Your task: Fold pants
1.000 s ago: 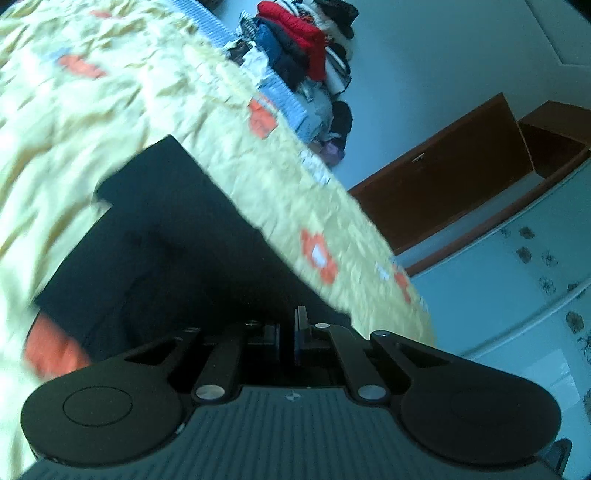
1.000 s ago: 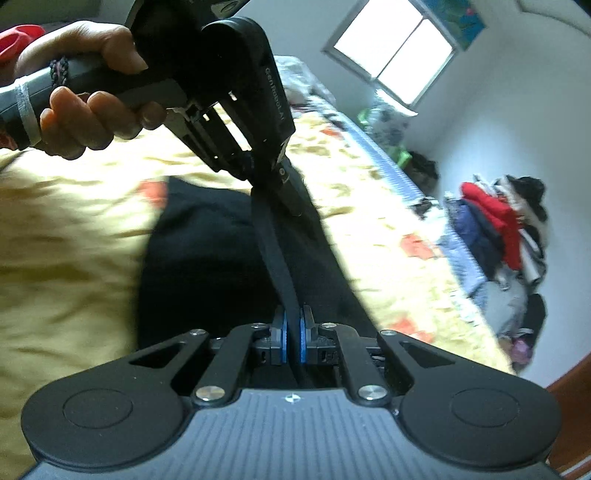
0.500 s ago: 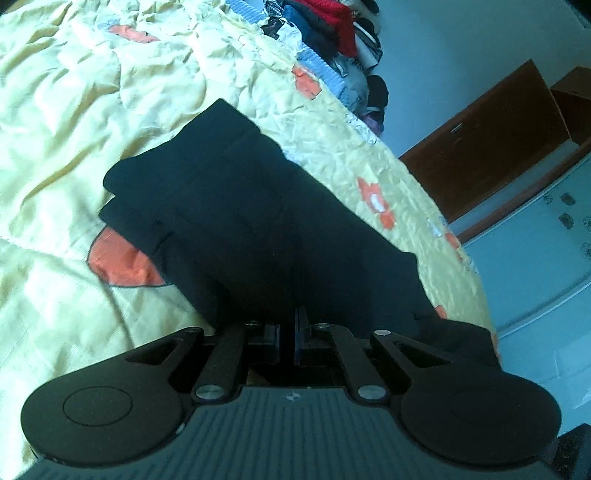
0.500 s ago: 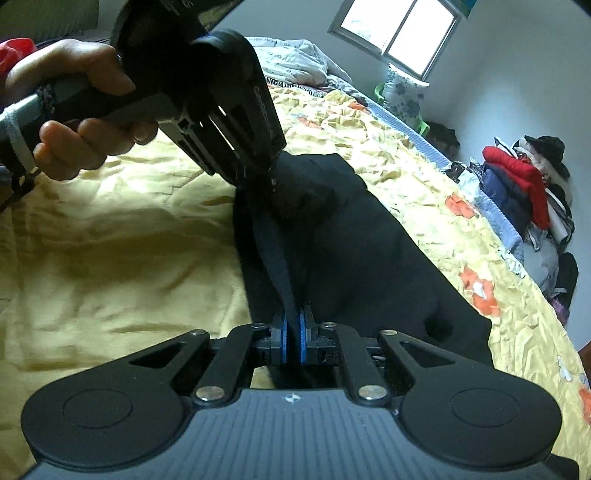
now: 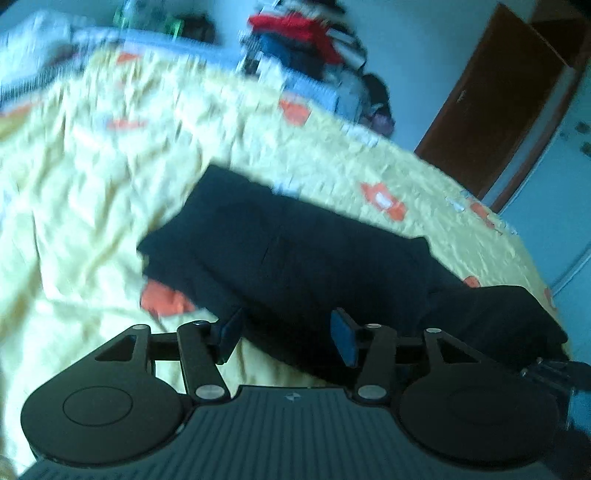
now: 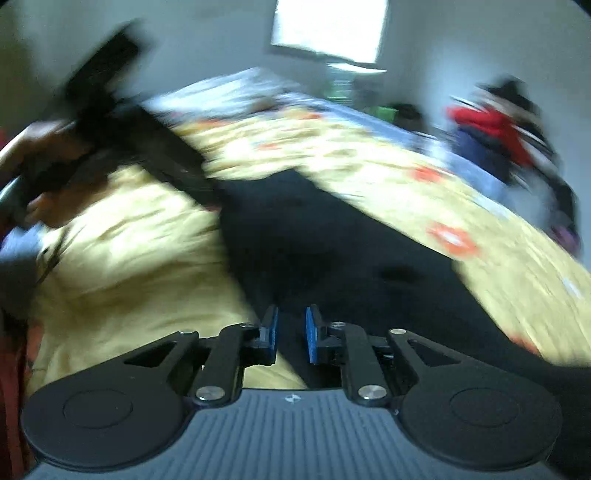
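One pair of black pants [image 5: 314, 251], folded, lying flat on yellow bedspread [image 5: 92, 206]. Left tongs [image 5: 286, 338] just opened wide, nothing between pads; right tongs [image 6: 291, 334] just parted slightly, pads clear of cloth.

One pair of black pants [image 5: 317, 251] lies ahead of the tongs on one yellow quilt [image 5: 92, 206], which bears at least five orange patches, the nearest [image 5: 164, 301] just ahead-left of the left tongs. Two grippers: left gripper [image 5: 288, 338] and right gripper [image 6: 290, 334], two blue pads each. Beyond: one clothes heap [image 5: 314, 40], one window [image 6: 328, 29], one brown door [image 5: 495, 107].
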Demonstrator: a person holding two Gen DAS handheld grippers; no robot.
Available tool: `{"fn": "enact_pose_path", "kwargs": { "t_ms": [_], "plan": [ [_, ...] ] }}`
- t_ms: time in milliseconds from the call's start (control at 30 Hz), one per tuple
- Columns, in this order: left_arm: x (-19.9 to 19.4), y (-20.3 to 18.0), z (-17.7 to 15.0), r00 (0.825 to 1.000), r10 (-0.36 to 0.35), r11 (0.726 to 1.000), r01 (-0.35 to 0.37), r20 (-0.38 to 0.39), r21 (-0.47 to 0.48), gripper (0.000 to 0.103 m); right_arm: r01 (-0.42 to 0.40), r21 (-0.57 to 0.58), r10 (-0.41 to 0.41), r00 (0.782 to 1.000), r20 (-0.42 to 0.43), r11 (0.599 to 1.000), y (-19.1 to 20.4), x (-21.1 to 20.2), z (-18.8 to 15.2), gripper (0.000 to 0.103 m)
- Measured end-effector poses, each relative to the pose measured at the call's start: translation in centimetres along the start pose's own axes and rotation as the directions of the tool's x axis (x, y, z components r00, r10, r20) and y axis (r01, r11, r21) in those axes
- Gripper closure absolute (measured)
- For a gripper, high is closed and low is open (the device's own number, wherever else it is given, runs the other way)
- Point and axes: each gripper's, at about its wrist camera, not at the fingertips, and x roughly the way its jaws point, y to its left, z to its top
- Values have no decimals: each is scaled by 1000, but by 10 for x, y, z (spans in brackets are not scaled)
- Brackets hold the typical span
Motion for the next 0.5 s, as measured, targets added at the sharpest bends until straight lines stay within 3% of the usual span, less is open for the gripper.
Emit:
{"fn": "enact_pose_path", "kwargs": {
  "t_ms": [67,133,233,300,333,367,400,467,500],
  "plan": [
    [-6,-15,4,999,-22,999,21,30,39,39,79,99,-74,996,-53,992,-24,-8,-19,72],
    [-3,-34,7,997,-71,994,68,42,87,33,117,174,-94,986,-138,978,-41,-12,-42,69],
    [11,-63,4,989,-148,979,143,20,145,32,138,343,-136,990,-29,929,-62,-57,-66,69],
    [24,-85,-3,980,-197,962,191,8,195,31,238,468,-282,959,25,851,-82,-95,-83,67],
    [30,-95,-9,976,-216,953,210,6,220,31,289,546,-362,932,29,787,-95,-115,-95,53],
    [37,-104,-15,972,-235,942,227,2,246,31,344,632,-451,893,10,695,-110,-137,-110,31],
    [46,-113,-21,969,-246,933,238,-4,268,31,394,710,-536,844,-28,584,-122,-159,-126,25],
    [60,-126,-35,967,-256,921,250,-19,299,31,441,812,-650,753,-103,382,-139,-199,-154,23],
    [67,-130,-40,966,-258,918,254,-26,304,31,432,848,-688,716,-115,308,-143,-218,-169,23]
  ]
}}
